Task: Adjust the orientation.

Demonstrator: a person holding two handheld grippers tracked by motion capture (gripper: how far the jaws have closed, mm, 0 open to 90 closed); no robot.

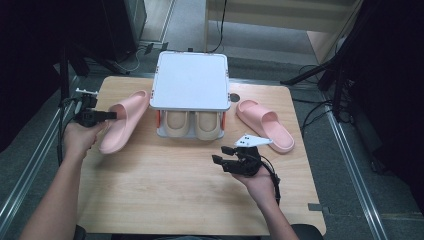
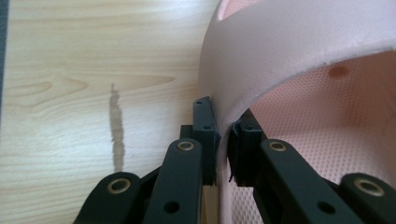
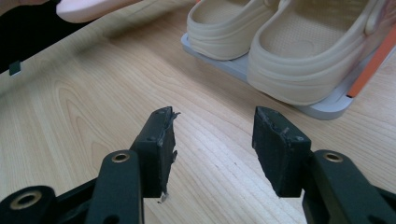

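High view: your left claw [image 1: 111, 115] is clamped on the strap edge of a pink slipper [image 1: 125, 120], which hangs tilted with its toe end toward the rack and its heel end low near the table's left edge. Just to the right of that claw stands a white two-level rack [image 1: 190, 82]; its flat top overhangs a pair of cream clogs [image 1: 194, 124] on the lower shelf. Your right claw [image 1: 225, 155] sits below the rack's front with its jaws apart and nothing between them. A second pink slipper [image 1: 265, 124] lies flat just beyond and to the right of that claw. The wooden table [image 1: 165, 200] is bare between the two claws and toward you.

Left gripper view: both pads [image 2: 208, 140] pinch the thin, curved strap wall of the pink slipper [image 2: 299, 56]. The strap is smooth, matte foam; the footbed to the right of the jaws carries a fine dotted texture. Open wood grain lies to the left.

Right gripper view: the jaws stand wide, empty, with worn pad [image 3: 161, 140] edges. Ahead and to the right, the rounded, ribbed heels of the cream clogs [image 3: 280, 56] rest on the rack's grey base plate [image 3: 322, 108]. Bare wood lies ahead of the left jaw.
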